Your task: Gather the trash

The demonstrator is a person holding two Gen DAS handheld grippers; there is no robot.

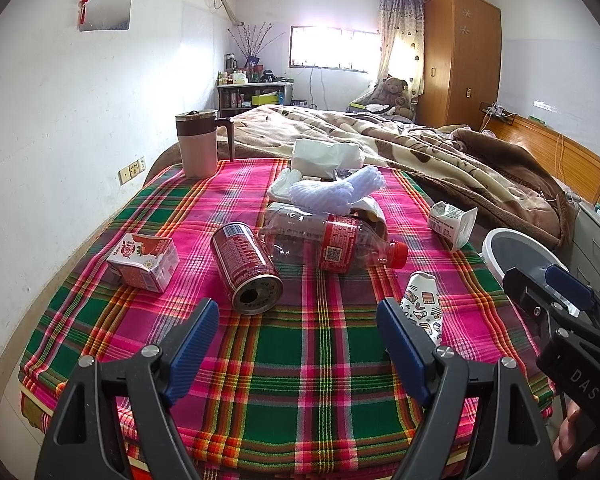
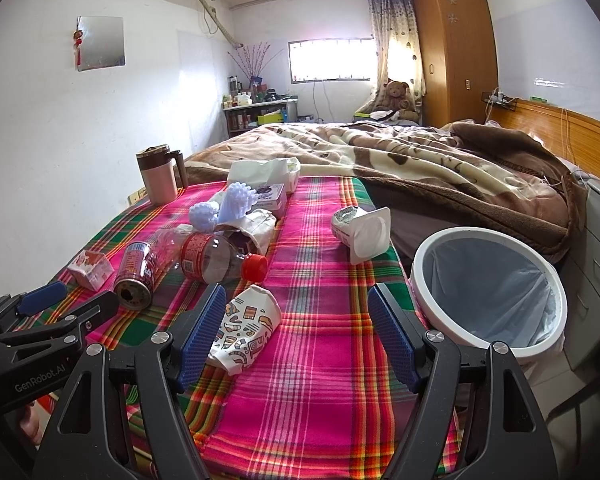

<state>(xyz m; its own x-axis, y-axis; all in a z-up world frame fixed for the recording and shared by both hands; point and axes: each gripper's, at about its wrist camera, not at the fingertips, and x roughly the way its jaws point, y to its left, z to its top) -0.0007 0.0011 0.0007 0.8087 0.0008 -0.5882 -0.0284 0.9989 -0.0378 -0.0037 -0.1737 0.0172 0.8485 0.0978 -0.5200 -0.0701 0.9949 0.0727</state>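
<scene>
Both your tongs are spread and empty, the right gripper [image 2: 296, 328] lined up on the crushed paper cup [image 2: 246, 330] lying just beside the lined bin [image 2: 488, 292], the left gripper [image 1: 298, 338] facing the red can [image 1: 246, 268] farther from it.

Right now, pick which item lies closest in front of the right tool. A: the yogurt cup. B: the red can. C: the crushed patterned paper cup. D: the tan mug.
C: in the right wrist view the crushed patterned paper cup lies on the plaid cloth just ahead of the open right tool, against its left finger; the other items lie farther off.
</scene>
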